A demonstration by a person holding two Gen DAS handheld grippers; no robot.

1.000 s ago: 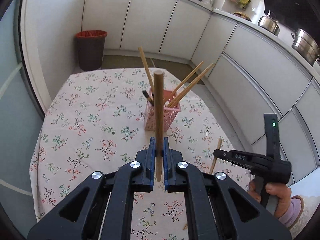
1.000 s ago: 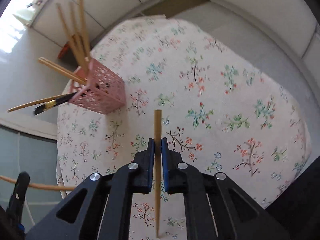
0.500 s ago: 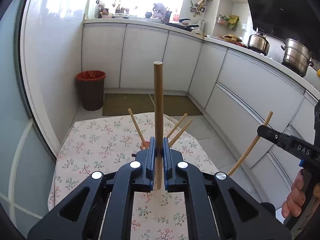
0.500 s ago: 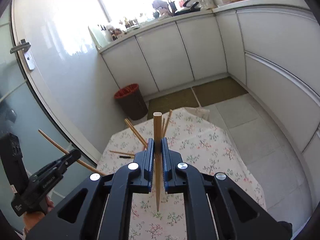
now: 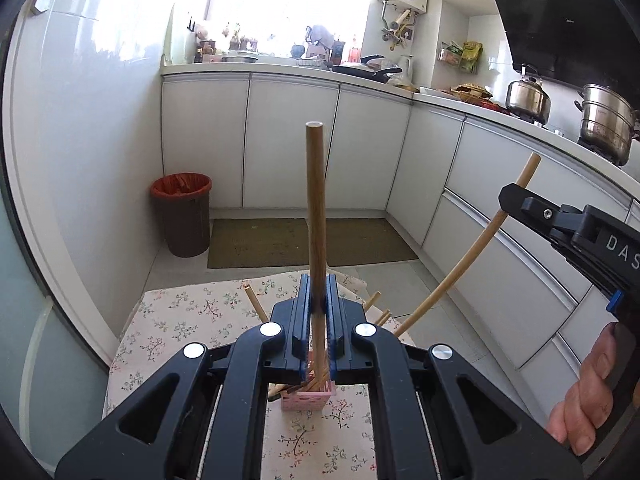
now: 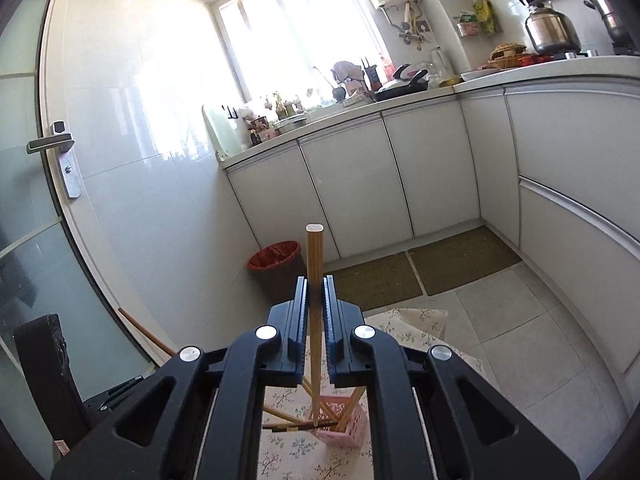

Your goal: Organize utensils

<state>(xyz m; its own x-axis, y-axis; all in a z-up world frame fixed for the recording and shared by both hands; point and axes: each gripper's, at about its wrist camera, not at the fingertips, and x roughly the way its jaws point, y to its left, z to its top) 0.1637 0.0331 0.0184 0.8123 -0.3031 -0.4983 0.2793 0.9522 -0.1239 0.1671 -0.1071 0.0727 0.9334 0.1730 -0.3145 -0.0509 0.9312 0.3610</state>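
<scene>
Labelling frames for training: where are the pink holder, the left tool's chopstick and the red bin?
pink holder (image 5: 306,399), left wrist view, front wall.
left tool's chopstick (image 5: 316,216), left wrist view, mid-shaft.
red bin (image 5: 187,220), left wrist view, side wall.

pink perforated holder (image 5: 307,398) on white tablecloth (image 5: 176,320) with small green-pink floral print; tan wooden chopsticks (image 5: 316,240) (image 6: 315,280); black grippers (image 5: 316,316) (image 6: 314,312) with blue pads (image 5: 303,312); red-lined brown bin (image 5: 182,212); olive-brown mats (image 5: 308,242); white cabinets (image 5: 288,140); silver pots (image 5: 606,124)
</scene>
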